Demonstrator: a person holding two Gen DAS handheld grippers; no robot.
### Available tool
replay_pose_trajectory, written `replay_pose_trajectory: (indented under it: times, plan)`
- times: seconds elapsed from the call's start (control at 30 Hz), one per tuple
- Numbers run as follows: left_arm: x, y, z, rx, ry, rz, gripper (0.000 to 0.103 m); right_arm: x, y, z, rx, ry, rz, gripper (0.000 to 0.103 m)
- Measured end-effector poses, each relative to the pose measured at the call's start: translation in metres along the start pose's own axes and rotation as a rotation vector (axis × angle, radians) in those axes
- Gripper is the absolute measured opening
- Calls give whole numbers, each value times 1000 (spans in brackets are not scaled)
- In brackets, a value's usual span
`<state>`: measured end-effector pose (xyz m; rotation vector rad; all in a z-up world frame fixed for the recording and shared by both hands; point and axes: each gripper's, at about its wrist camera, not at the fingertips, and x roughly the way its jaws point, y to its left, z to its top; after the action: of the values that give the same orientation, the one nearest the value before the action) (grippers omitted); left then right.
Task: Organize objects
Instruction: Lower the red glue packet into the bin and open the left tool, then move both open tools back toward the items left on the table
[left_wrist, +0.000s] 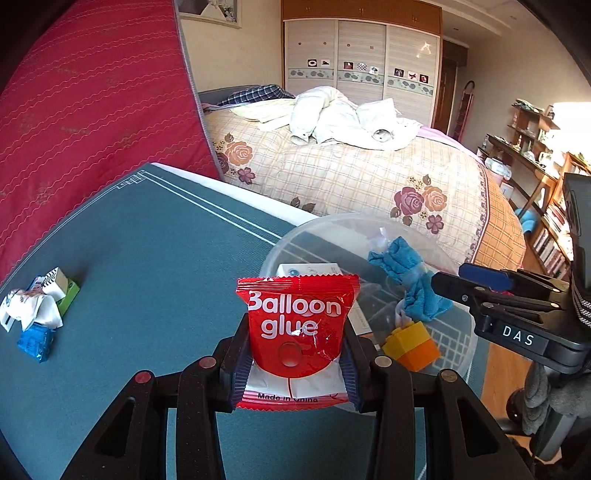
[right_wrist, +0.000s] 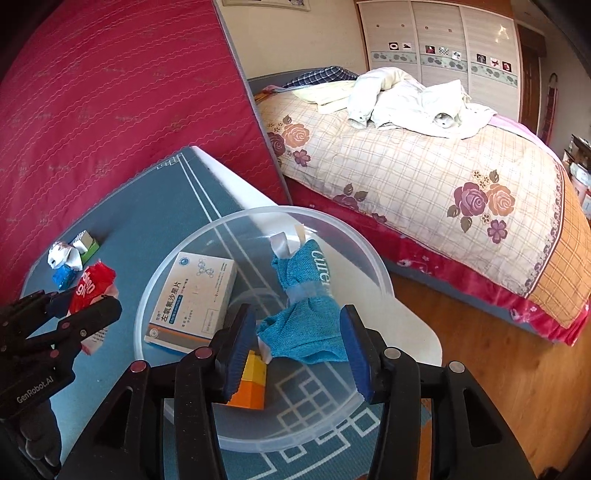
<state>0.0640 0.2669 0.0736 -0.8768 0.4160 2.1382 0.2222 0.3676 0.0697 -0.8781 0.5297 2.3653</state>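
Clear tub on blue mat already held med box, blue cloth, yellow-orange block. Right gripper spread, cloth between jaws, prob. released. Left gripper pinched Balloon glue pkt beside tub, not yet in. Wrapper pile left on mat.

Balloon glue sachet was glossy crinkled plastic film, red and white. Bowl was clear smooth plastic, slightly frosted. Blue cloth in it looked knitted, matt, coarse weave. Medicine box was smooth printed cardboard. Toy bricks were hard plastic with a slight sheen. Bench carried a matt teal woven mat. Hand-held gripper pads were ribbed blue rubber on matt black plastic. Floor was polished wood.
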Motion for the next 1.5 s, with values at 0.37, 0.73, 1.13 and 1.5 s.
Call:
replay_pose_trajectory:
  times: [0.37,0.73,1.13,1.5]
  plan:
    - [30,-30,20,6,42,-95,76,2,-17,14,-3,-55,-6,52]
    - [21,-9,15,-25,-21,22,102,13,-20,12,39,-44,4,64]
    - [5,47,-2,-125,-33,150,102,13,14,21,41,-70,64,67]
    - [-13,107,-20,-254,-43,274,102,18,74,29,-41,-81,151,72]
